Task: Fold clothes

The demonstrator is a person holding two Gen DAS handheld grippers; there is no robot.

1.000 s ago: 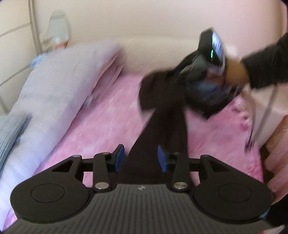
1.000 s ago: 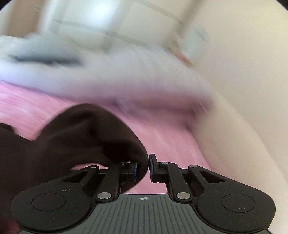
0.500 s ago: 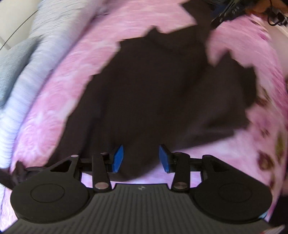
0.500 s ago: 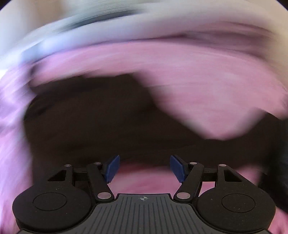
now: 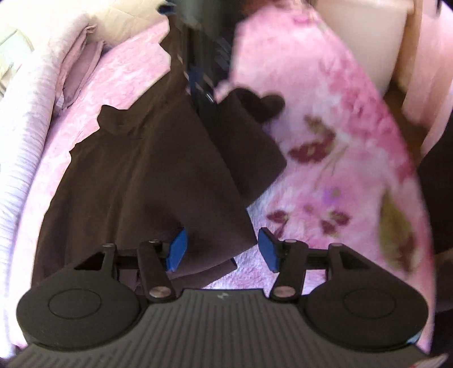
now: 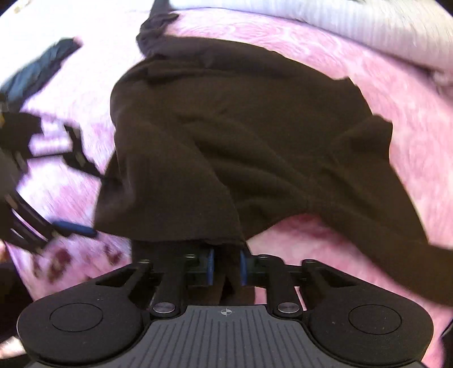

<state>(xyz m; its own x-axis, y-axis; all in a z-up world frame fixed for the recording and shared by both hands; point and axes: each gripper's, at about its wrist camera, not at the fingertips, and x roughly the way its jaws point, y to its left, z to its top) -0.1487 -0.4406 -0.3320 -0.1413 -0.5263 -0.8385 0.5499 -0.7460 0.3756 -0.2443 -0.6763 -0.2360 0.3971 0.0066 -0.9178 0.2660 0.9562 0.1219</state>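
**Now your right gripper pinches the dark garment, your left stands spread**

Your right gripper (image 6: pixel 226 267) has its blue pads close together with a fold of the dark brown garment (image 6: pixel 240 136) caught between them. From that pinch the cloth runs away across the pink bedspread (image 6: pixel 396 93), rumpled and partly lifted near the gripper. Your left gripper (image 5: pixel 220 249) has its jaws wide apart; a corner of the garment (image 5: pixel 147 175) lies between the blue pads, touching the left pad, but the right pad is clear of it. At the far edge of the left view the cloth rises to the other tool. A pale striped pillow (image 6: pixel 382 25) lies beyond the garment.
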